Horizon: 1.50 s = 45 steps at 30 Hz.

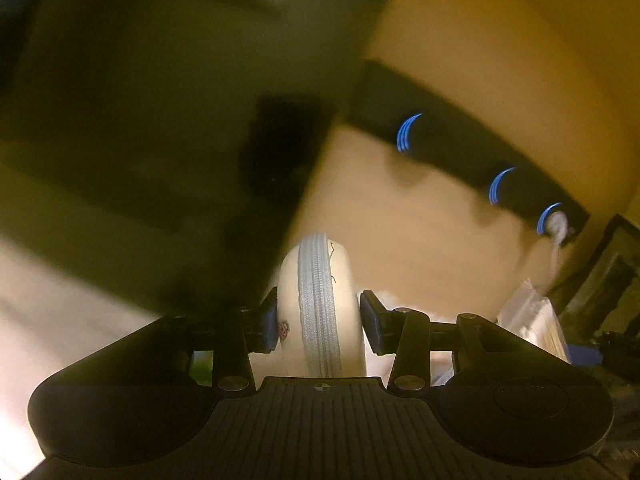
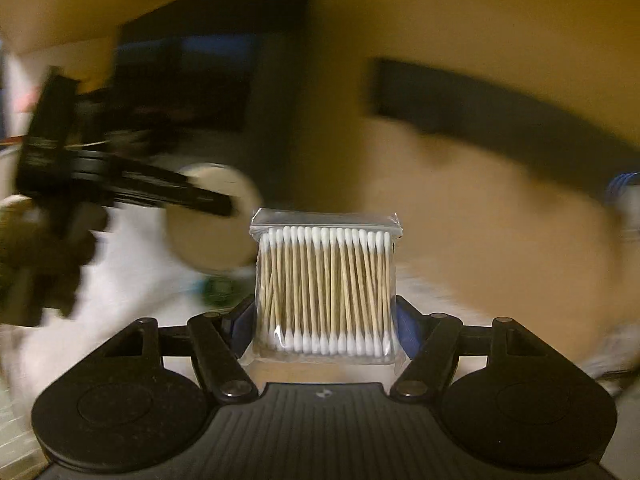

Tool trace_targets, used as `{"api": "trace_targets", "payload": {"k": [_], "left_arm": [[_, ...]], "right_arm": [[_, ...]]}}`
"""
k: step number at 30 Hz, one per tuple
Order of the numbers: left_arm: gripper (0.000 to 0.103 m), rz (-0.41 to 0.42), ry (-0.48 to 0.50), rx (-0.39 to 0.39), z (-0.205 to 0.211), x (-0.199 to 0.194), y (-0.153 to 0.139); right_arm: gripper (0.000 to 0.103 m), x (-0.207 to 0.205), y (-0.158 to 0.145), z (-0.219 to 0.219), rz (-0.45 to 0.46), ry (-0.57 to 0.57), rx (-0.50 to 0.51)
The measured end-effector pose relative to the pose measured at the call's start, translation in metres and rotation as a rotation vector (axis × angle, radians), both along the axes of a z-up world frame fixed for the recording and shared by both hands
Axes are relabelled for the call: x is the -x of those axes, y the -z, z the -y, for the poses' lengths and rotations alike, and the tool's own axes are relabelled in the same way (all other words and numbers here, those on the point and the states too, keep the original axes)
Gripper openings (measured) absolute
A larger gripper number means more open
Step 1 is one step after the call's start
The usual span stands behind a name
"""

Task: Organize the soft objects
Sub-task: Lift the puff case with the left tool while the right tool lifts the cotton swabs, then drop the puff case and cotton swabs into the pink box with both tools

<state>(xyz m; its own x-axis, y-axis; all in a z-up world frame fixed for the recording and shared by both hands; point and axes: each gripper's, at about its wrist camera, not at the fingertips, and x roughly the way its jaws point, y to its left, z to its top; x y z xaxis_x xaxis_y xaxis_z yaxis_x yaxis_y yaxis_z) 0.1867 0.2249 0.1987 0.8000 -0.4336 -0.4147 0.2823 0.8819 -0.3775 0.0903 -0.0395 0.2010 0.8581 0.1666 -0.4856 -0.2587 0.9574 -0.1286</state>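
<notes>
Both claws are loaded here and both views are smeared, so the surroundings are mostly a guess. The left claw (image 1: 320, 322) is pinched on a cream zippered pouch (image 1: 320, 308), edge-on with the grey zipper facing the camera, and it's carried up off whatever is below. The right claw (image 2: 326, 320) is clamped on a clear bag of cotton swabs (image 2: 326, 286), held upright between the blue pads.

The risks look like this. That swab bag is slick plastic and the pads only catch its lower sides, so a quick swing could let it slide or twist out. The pouch is squishy, so the grip could creep toward one edge and drop it. In the right view the left claw sits close by, so the two could bump if they head for the same spot. There's a dark strip with blue lights (image 1: 460, 148) along the wall that could get clipped too.
</notes>
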Motion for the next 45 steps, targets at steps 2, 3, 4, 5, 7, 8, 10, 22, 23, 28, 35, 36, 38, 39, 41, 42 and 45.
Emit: {"api": "trace_targets", "payload": {"k": [2, 3, 4, 5, 7, 8, 10, 22, 23, 28, 35, 36, 38, 39, 41, 42, 45], "left_arm": [[0.045, 0.026, 0.031, 0.019, 0.019, -0.011, -0.011], [0.045, 0.039, 0.048, 0.021, 0.029, -0.016, -0.016], [0.045, 0.048, 0.061, 0.020, 0.037, -0.020, -0.018], [0.045, 0.054, 0.077, 0.018, 0.048, -0.024, -0.021], [0.045, 0.047, 0.119, 0.020, 0.070, -0.033, -0.021], [0.045, 0.036, 0.144, 0.025, 0.081, -0.035, -0.019], [0.045, 0.003, 0.208, 0.043, 0.108, -0.038, -0.009], [0.046, -0.298, 0.457, 0.024, 0.251, -0.039, 0.100], [0.056, -0.299, 0.448, -0.075, 0.262, -0.037, 0.107], [0.063, -0.257, 0.386, -0.158, 0.255, -0.032, 0.105], [0.062, -0.164, 0.338, -0.082, 0.208, -0.015, 0.067], [0.062, -0.161, 0.330, -0.059, 0.202, -0.013, 0.063], [0.062, -0.153, 0.306, -0.025, 0.180, -0.002, 0.055], [0.062, -0.148, 0.291, -0.018, 0.171, 0.002, 0.051], [0.062, -0.138, 0.258, -0.008, 0.156, 0.006, 0.045], [0.062, -0.133, 0.241, -0.007, 0.144, 0.010, 0.043], [0.062, -0.122, 0.173, -0.028, 0.108, 0.024, 0.042]], "right_arm": [[0.070, -0.006, -0.002, 0.029, -0.001, 0.090, 0.009], [0.070, -0.008, -0.001, 0.042, 0.000, 0.126, 0.013], [0.070, -0.008, 0.000, 0.055, 0.000, 0.160, 0.016], [0.070, -0.008, 0.001, 0.067, -0.003, 0.190, 0.015], [0.070, -0.008, 0.006, 0.090, -0.014, 0.236, 0.006], [0.070, -0.008, 0.008, 0.100, -0.022, 0.256, 0.000], [0.070, -0.010, 0.015, 0.113, -0.041, 0.285, -0.010], [0.070, -0.005, 0.054, 0.179, -0.188, 0.432, -0.158], [0.070, -0.006, 0.059, 0.181, -0.202, 0.439, -0.166], [0.070, -0.009, 0.073, 0.185, -0.235, 0.443, -0.203], [0.070, -0.044, 0.086, 0.158, -0.264, 0.360, -0.224], [0.070, -0.053, 0.090, 0.153, -0.275, 0.352, -0.216], [0.070, -0.070, 0.105, 0.140, -0.316, 0.345, -0.188], [0.070, -0.078, 0.114, 0.134, -0.346, 0.341, -0.177], [0.071, -0.091, 0.133, 0.123, -0.399, 0.344, -0.132], [0.072, -0.094, 0.140, 0.116, -0.395, 0.356, -0.078], [0.075, -0.091, 0.143, 0.104, -0.353, 0.326, -0.016]]}}
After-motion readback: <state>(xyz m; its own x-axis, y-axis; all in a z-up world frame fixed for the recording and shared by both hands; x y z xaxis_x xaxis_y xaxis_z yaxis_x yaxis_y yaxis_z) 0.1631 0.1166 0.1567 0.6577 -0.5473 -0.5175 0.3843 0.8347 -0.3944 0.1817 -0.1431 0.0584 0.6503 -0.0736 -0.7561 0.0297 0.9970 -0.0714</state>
